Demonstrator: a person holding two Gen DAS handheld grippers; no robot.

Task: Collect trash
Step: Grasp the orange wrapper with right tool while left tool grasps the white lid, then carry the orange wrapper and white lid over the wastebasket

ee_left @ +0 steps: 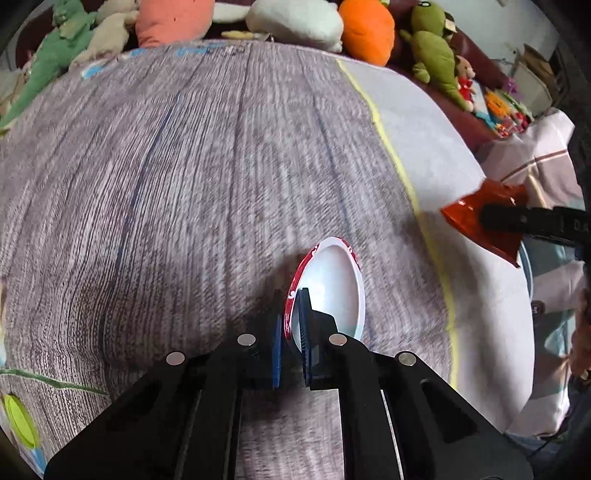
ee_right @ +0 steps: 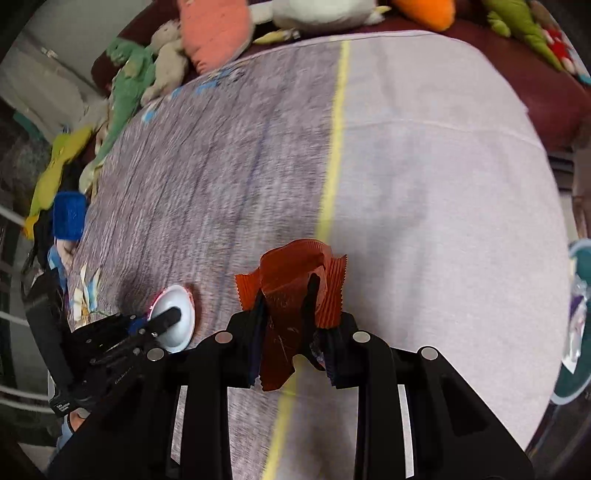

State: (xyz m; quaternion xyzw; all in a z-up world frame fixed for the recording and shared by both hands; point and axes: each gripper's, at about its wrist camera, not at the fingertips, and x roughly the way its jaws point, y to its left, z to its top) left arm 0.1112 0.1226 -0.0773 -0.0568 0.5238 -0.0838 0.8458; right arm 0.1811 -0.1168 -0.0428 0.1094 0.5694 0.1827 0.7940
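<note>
Left wrist view: the left gripper (ee_left: 291, 332) is closed on the rim of a white paper cup (ee_left: 332, 291) with red print, held over the bed cover (ee_left: 184, 184).
Right wrist view: the right gripper (ee_right: 286, 314) pinches a crumpled orange wrapper (ee_right: 291, 280) between narrow jaws, above the yellow stripe (ee_right: 332, 166) of the cover.
Done: both pieces of trash are gripped, it seems lifted off the bed.
Left to do: I judge they must go to a bin; no bin is clearly visible.
Other trash: none seen on the cover; plush toys (ee_left: 365, 29) lie at the far edge.
</note>
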